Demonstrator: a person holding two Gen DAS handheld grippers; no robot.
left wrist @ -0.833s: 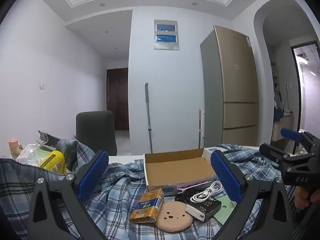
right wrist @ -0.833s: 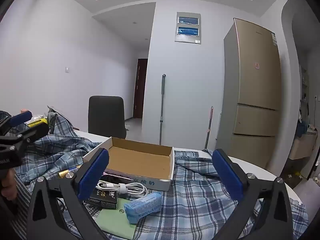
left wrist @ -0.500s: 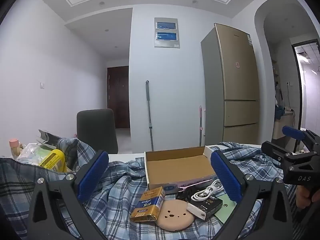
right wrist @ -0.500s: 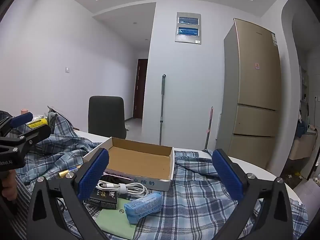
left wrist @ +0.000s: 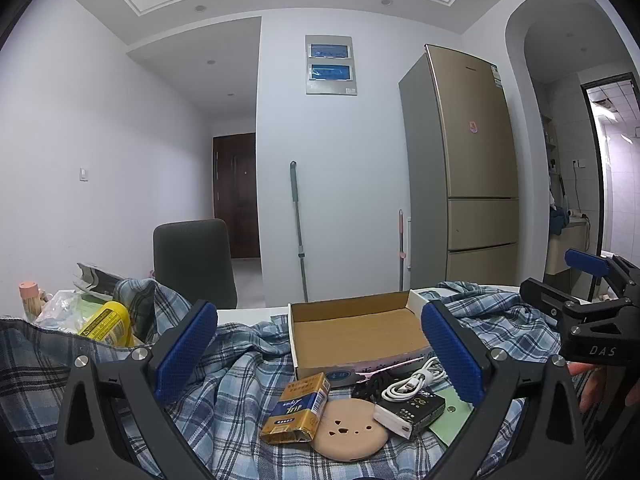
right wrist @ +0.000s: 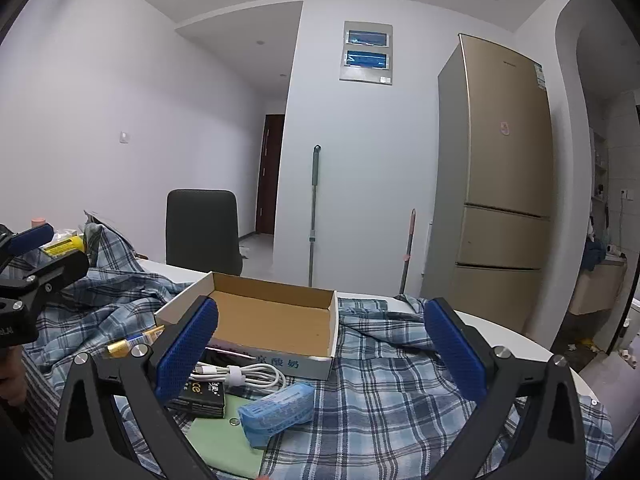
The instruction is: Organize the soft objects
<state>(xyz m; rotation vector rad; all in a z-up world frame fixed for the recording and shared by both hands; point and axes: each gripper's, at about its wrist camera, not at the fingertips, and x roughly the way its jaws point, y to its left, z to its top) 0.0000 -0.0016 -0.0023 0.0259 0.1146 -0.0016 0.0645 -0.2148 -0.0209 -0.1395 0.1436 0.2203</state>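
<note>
A crumpled blue plaid cloth (left wrist: 240,368) (right wrist: 400,380) covers the tabletop. On it rests an empty cardboard box (left wrist: 352,306) (right wrist: 272,316). In front of the box lie a yellow-blue pack (left wrist: 298,408), a round beige pad (left wrist: 348,436), a coiled white cable (left wrist: 416,384) (right wrist: 248,374), a black box (left wrist: 412,408) and a soft blue packet (right wrist: 276,408). My left gripper (left wrist: 320,344) hovers open above these items with nothing between its fingers. My right gripper (right wrist: 320,344) is open too, over the box's front edge, and holds nothing.
A yellow bottle (left wrist: 108,322) and a plastic bag lie at the table's left end. A dark chair (left wrist: 192,260) stands behind the table, a gold fridge (left wrist: 468,168) at the back right. A green card (right wrist: 224,440) lies under the small items.
</note>
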